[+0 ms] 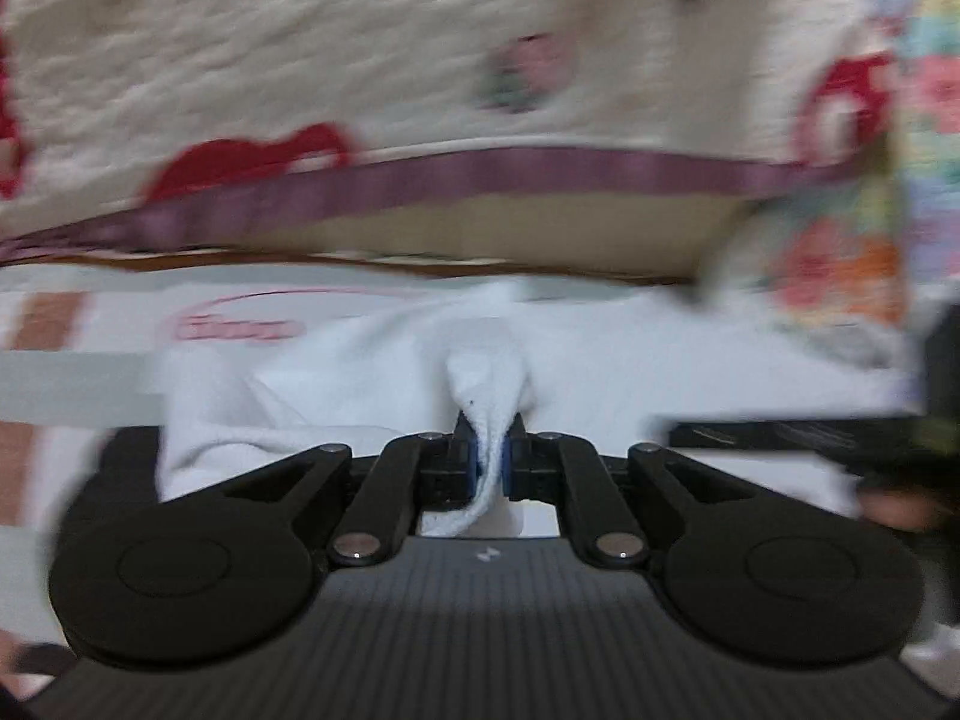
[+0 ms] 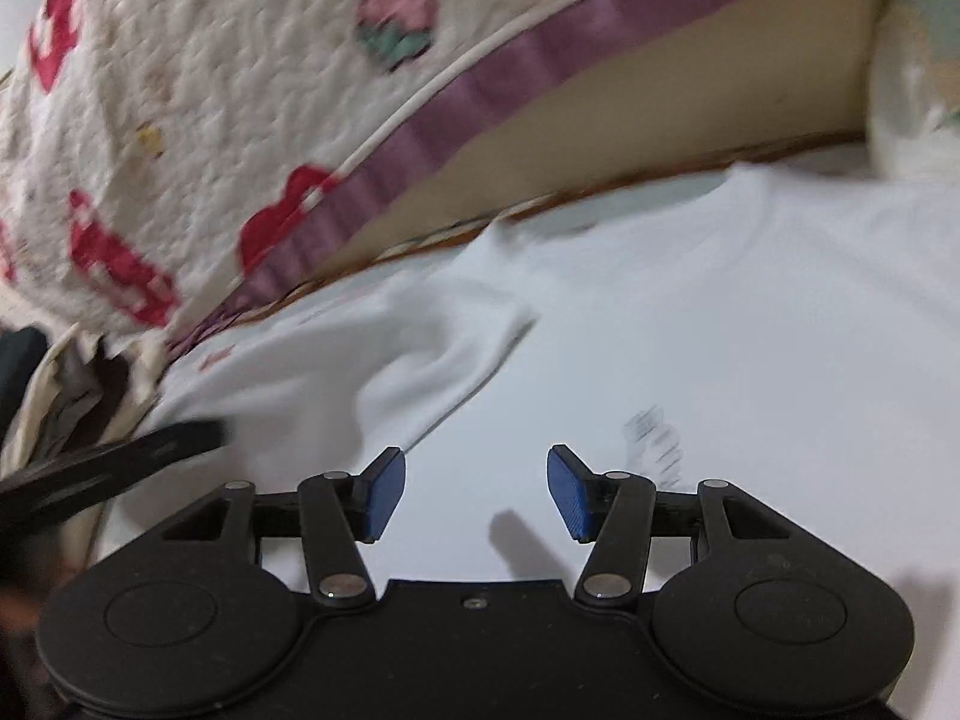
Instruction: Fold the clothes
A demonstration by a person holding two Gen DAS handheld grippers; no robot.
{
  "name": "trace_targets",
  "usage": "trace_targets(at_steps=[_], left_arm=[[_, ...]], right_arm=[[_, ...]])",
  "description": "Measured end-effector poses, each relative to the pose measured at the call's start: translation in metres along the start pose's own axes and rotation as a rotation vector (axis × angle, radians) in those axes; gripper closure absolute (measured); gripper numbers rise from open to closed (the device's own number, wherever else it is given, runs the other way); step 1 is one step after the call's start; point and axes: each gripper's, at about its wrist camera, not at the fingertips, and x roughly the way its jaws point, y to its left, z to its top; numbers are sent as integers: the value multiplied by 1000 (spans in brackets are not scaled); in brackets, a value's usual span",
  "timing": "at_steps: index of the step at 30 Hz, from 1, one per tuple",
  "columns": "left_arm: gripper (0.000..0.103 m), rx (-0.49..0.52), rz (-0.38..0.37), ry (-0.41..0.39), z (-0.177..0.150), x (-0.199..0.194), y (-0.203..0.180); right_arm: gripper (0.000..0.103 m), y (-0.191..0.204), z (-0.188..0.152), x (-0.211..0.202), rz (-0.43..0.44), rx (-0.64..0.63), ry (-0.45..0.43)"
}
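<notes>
White garment [image 1: 372, 360] is pinched in the left hand-held gripper [image 1: 491, 456]; right hand-held gripper [image 2: 476, 495] gapes; its print is unreadable.

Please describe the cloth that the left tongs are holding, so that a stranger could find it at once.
Below the quilt's purple border lies a white garment. The left tongs pinch a raised fold of it between blue pads; plain white, unlike the patterned quilt.
</notes>
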Motion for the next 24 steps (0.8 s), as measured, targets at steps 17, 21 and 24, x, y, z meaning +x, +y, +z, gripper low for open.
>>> trace_targets(at_steps=[17, 21, 24], left_arm=[[30, -52, -89, 189, -62, 8, -12], [30, -60, -68, 228, -67, 15, -9], [30, -68, -48, 186, -64, 6, -6]], right_arm=[[39, 52, 5, 26, 100, -63, 103], [33, 78, 12, 60, 75, -118, 170], [33, 93, 6, 81, -25, -277, 222]])
